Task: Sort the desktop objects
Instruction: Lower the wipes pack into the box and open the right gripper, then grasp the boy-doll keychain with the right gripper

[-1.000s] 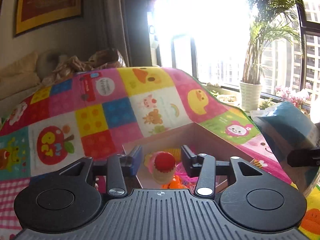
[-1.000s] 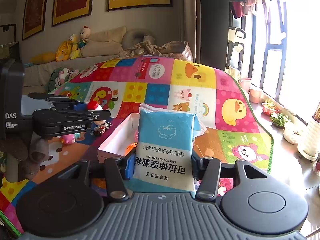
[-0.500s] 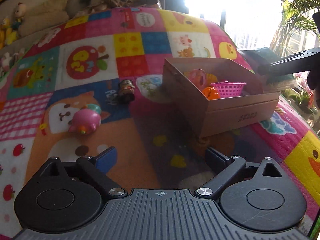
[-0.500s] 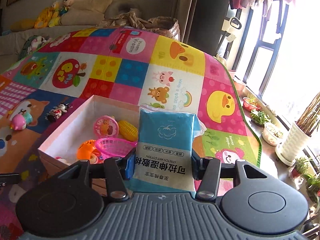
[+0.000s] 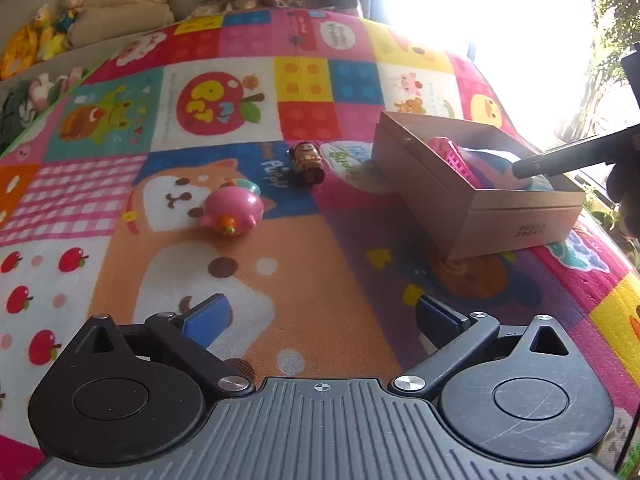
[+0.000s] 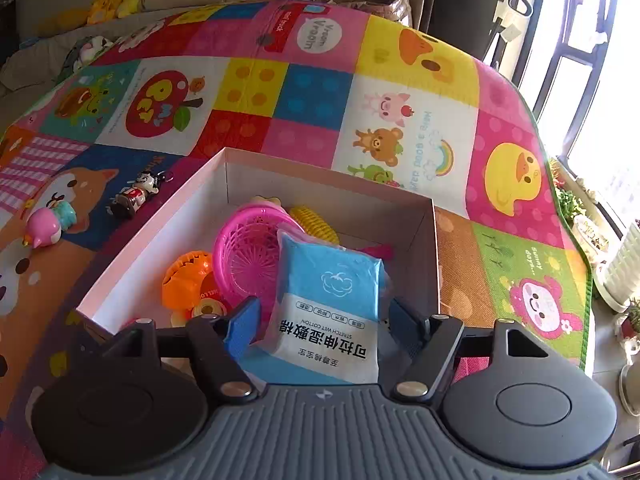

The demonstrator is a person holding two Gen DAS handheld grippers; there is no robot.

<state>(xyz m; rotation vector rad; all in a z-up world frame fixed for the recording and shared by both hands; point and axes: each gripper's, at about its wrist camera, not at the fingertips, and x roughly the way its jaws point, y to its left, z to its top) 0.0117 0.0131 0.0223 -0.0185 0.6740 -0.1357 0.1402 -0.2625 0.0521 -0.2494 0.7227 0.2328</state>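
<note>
A cardboard box (image 6: 332,178) sits on the colourful play mat and also shows in the left wrist view (image 5: 516,216). It holds a pink basket (image 6: 248,252), an orange toy (image 6: 188,280) and a yellow corn toy (image 6: 316,220). My right gripper (image 6: 320,316) is over the box, its jaws spread apart, with the blue wet-wipe pack (image 6: 332,300) lying tilted between them; the pads look clear of it. My left gripper (image 5: 320,314) is open and empty above the mat. A pink penguin toy (image 5: 232,210) and a small figurine (image 5: 306,160) lie on the mat left of the box.
A sofa with plush toys (image 5: 44,36) runs along the back. Potted plants (image 6: 624,276) stand by the bright window at the right, beyond the mat's edge. The right gripper's finger (image 5: 568,158) reaches over the box in the left wrist view.
My right gripper lowered over the box and its jaws opened around the wipe pack, which tilted. My left gripper let go of the cupcake toy, opened and drew back to the left.
</note>
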